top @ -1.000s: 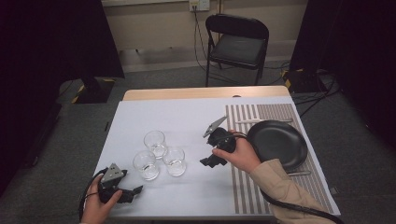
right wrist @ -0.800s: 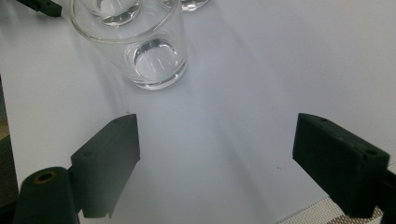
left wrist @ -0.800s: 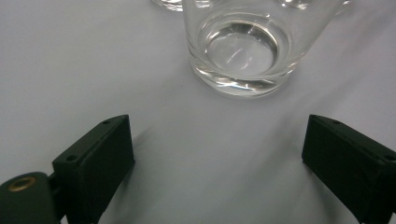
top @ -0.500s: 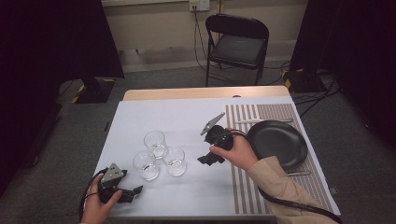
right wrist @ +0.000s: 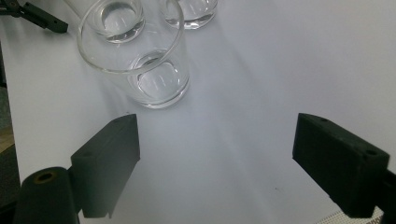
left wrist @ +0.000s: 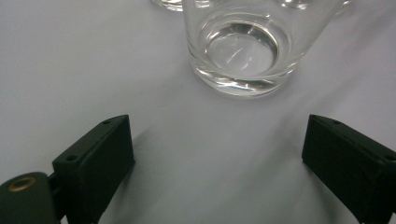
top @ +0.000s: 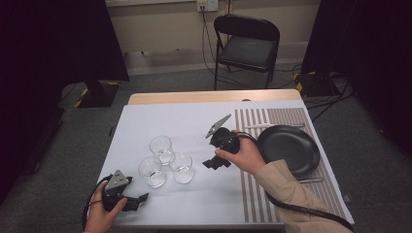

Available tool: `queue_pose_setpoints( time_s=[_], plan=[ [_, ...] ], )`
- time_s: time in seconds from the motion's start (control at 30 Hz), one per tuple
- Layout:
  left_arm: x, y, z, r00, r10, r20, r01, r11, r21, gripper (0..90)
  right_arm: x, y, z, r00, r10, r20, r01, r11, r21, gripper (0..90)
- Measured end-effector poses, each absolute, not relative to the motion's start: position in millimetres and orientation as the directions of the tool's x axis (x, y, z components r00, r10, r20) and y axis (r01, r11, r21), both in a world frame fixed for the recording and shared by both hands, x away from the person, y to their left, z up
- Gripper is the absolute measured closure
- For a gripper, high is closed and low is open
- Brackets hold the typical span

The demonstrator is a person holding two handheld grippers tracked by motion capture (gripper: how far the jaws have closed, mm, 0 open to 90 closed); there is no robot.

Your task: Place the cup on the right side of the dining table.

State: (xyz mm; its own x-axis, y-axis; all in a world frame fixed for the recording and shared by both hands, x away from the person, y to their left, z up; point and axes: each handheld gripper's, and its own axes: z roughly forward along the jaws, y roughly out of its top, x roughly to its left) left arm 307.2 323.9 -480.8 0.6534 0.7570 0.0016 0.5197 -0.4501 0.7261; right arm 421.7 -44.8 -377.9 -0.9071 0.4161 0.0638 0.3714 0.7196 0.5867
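Three clear glasses clustered on white table [top: 194,121], left of centre, toward near edge: rear glass [top: 161,148], front-left glass [top: 151,171], front-right glass [top: 181,167]. All upright, nothing in them. L gripper [top: 138,200] at near-left edge, jaws spread wide w/ nothing between, just short of front-left glass [left wrist: 240,51]. R gripper [top: 212,162] near table centre, jaws spread, nothing held, near front-right glass [right wrist: 149,70], apart from it. Black plate [top: 289,148] on striped mat [top: 252,194] by right edge.

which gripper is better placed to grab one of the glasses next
Probably the left. The left gripper is open with the near glass centred just ahead of its jaws. The right gripper is open too, but its nearest glass sits off toward its left jaw.
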Motion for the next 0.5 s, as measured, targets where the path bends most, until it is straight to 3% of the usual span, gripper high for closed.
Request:
queue_pose_setpoints(
  time_s=[0.5],
  plan=[
    [307.3,324.0,-480.8,0.654,0.757,0.003,0.519,-0.451,0.726,8.0,425.8,-36.2,-370.0,-0.911,0.409,0.061,0.362,0.718,0.595,13.9]
  ],
)
